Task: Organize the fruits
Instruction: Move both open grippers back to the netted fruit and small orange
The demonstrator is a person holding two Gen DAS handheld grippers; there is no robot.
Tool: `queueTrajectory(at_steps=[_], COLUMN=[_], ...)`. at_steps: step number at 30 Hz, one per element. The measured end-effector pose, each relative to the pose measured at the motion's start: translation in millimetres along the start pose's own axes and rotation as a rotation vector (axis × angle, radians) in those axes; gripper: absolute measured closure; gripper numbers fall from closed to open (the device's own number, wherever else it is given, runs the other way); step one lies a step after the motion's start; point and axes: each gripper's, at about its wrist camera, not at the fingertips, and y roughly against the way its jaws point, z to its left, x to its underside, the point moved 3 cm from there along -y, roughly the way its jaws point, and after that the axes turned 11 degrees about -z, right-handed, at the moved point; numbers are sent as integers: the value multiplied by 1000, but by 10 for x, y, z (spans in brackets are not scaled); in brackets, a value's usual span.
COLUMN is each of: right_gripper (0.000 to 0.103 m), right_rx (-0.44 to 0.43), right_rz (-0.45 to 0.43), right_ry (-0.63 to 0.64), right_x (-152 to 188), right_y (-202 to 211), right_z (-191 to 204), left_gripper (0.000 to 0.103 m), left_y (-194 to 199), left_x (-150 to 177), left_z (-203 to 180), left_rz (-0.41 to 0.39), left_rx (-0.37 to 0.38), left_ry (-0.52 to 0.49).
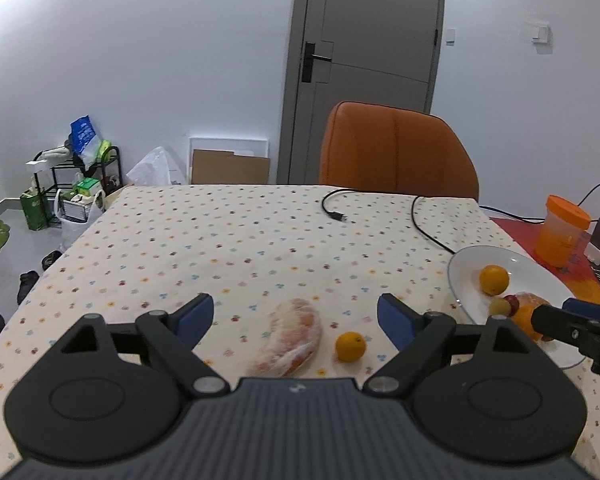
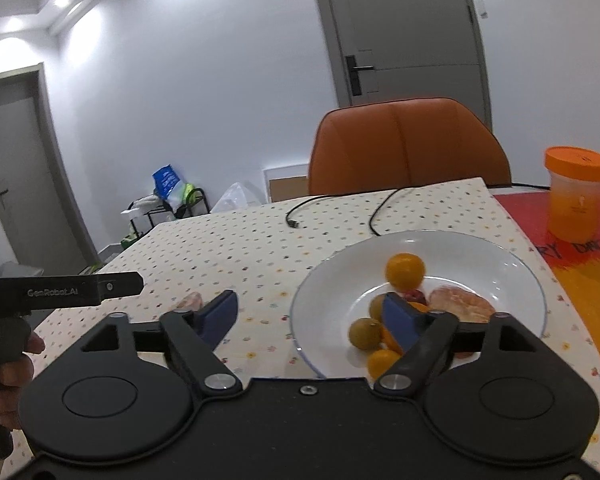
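A home dining room: flower-dotted tablecloth (image 1: 220, 240) over a table, padded orange chair (image 1: 396, 148) pulled up, grey door (image 1: 364, 60) with handle behind, cluttered floor rack (image 1: 80, 184) of bags, shoes (image 1: 28, 280) along the wall.

1. In the right wrist view, the blue pad of the right tongs (image 2: 313, 316) covers part of the fruit pile on the plate (image 2: 324, 280); an orange fruit behind the pad (image 2: 392, 344) shows only as slivers.
2. The wrapped fruit on the table (image 2: 191, 301) is mostly hidden there behind the other pad.
3. In the left wrist view, the right tongs (image 1: 556, 322) cover the near fruits on the plate (image 1: 466, 276), and the picture's edge cuts them off.
4. The small reddish fruit (image 1: 511, 300) is too small to identify.
5. The hand (image 2: 4, 364) at the left edge is cut off.
6. The lettering on the red mat (image 2: 576, 246) is only partly readable.
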Motion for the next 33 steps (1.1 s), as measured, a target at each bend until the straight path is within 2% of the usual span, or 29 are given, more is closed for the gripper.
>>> queueTrajectory(at_steps=[3,5,10,13,23,27,29,33], right_gripper=[18,11,1,0,0,6,17,26], right_rx=[-17,-33,-85,-106,-154,-185,-191,-211], right_rz=[9,12,33,51,107,127,150,182], right_ry=[6,13,72,75,95,103,107,98], right_x=[19,33,42,59,178,200,210,226], right_y=[-41,-72,-157,-221,-394,-462,-517,-635], right_z=[71,126,309,375,546,602,626,673], left_gripper=[15,15,15,15,5,5,5,5], left_y=[4,12,16,33,36,29,23,-2], left_x=[31,55,116,136,251,304,328,376], left_z=[61,103,188,227,338,413,443,508], left_rz=[11,12,31,29,42,56,65,96], left_rx=[-9,-17,-21,1,-34,-36,-37,-22], left_ry=[8,17,32,42,34,59,66,102])
